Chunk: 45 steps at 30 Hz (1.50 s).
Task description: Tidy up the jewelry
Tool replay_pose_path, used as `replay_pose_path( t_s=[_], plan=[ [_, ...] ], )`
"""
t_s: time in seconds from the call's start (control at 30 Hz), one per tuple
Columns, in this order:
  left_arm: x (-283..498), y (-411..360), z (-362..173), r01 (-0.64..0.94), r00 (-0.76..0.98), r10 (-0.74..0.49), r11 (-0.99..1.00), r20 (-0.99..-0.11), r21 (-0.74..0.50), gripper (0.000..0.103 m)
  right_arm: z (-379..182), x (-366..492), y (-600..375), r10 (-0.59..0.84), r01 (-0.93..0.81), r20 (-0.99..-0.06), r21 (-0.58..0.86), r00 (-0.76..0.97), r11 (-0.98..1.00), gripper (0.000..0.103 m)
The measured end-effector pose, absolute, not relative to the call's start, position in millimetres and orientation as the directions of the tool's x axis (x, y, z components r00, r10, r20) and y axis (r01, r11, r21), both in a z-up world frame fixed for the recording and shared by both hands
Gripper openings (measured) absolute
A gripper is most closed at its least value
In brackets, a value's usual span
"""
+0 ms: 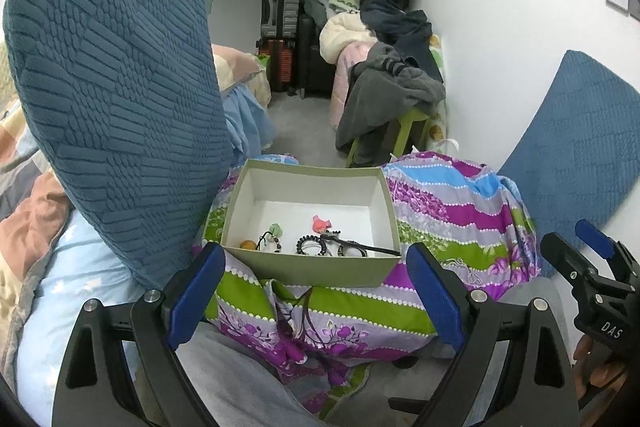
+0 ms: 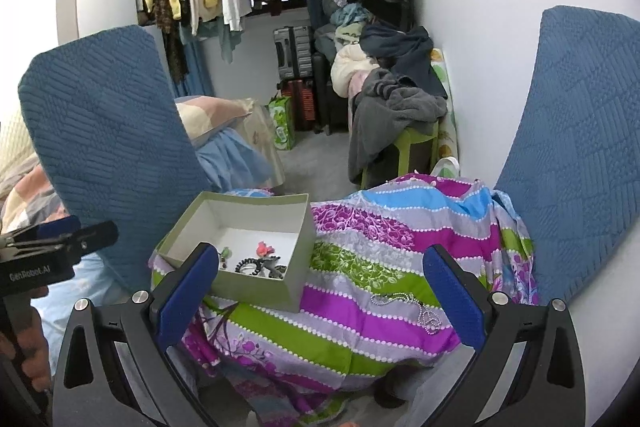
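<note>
Hovering level before the box (image 1: 312,267), left gripper (image 1: 316,291) fingers apart, right gripper (image 2: 320,291) fingers apart, both empty

- One open box (image 1: 308,269) on one striped cloth (image 2: 360,323)
- One silver bead necklace (image 2: 404,303) — lower right
- Two blue quilted cushions (image 2: 100,131)
- Two grippers (image 1: 316,297)

My left gripper (image 1: 316,293) is black with blue pads (image 1: 196,297) and silver screws; my right gripper (image 2: 320,297) matches it; white "DAS" lettering.
</note>
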State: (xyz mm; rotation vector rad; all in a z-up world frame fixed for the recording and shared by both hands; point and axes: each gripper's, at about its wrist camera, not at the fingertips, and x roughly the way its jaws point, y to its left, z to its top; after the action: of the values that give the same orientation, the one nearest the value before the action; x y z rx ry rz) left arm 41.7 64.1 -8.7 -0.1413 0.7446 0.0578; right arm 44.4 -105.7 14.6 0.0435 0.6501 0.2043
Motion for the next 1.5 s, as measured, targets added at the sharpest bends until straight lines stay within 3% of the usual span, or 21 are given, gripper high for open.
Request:
replay_pose_path(
  t_s=[1.5],
  plan=[
    [36, 68, -9, -0.101, 0.737, -0.006, 0.988, -0.676, -0.119, 0.092, 0, 49, -105, 0.180, -0.190, -0.624, 0.051, 0.760, 0.980, 0.103]
  ],
)
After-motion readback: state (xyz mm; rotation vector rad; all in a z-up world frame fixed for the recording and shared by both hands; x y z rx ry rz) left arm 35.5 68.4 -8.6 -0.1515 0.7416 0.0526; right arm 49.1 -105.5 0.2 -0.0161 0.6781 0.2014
